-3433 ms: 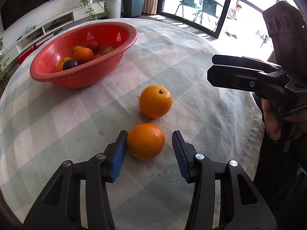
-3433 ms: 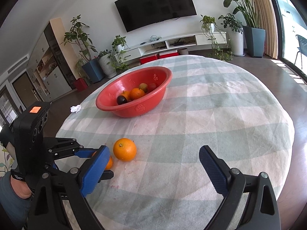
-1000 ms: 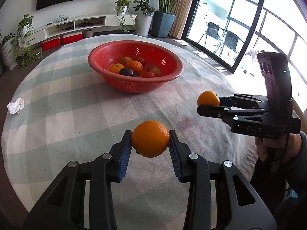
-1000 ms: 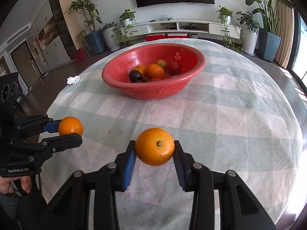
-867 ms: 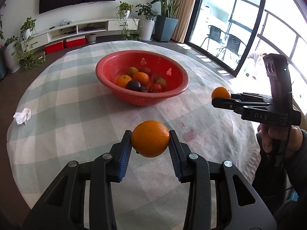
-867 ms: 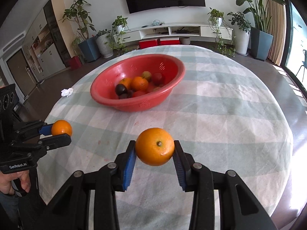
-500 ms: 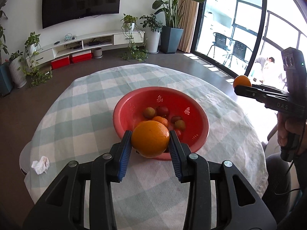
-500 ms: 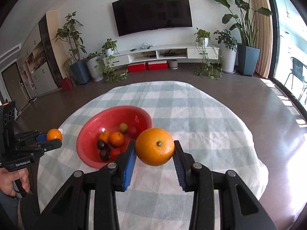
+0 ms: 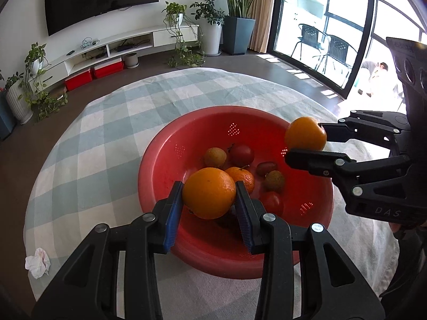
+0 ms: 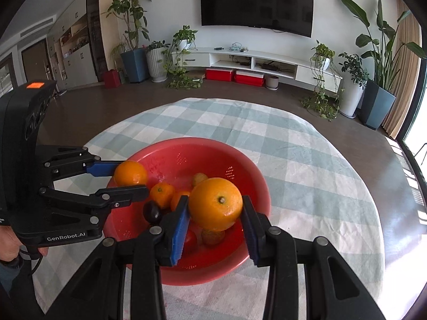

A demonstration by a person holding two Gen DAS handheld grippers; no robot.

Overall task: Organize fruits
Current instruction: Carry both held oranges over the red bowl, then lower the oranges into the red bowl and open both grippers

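Observation:
In the left wrist view my left gripper [image 9: 209,190] is shut on an orange [image 9: 209,200], held above the near side of a red colander bowl [image 9: 160,146]. My right gripper [image 9: 305,142] comes in from the right over the bowl's right rim, shut on a second orange [image 9: 304,132]. The right wrist view shows the right gripper [image 10: 215,209] clamping its orange [image 10: 216,200] over the bowl [image 10: 256,170], with the left gripper [image 10: 130,177] and its orange [image 10: 130,172] above the left rim. Several small fruits [image 9: 240,176] lie in the bowl.
The bowl stands on a round table with a green-and-white checked cloth [image 9: 106,122]. A crumpled tissue [image 9: 37,262] lies near the table's left edge. A hand [image 10: 10,242] holds the left gripper's grip. Plants and a TV shelf stand beyond the table.
Both grippers carried their oranges forward from the near side of the table until they hang over the red bowl. The bowl now sits much closer, below the fingers. Both grips are unchanged.

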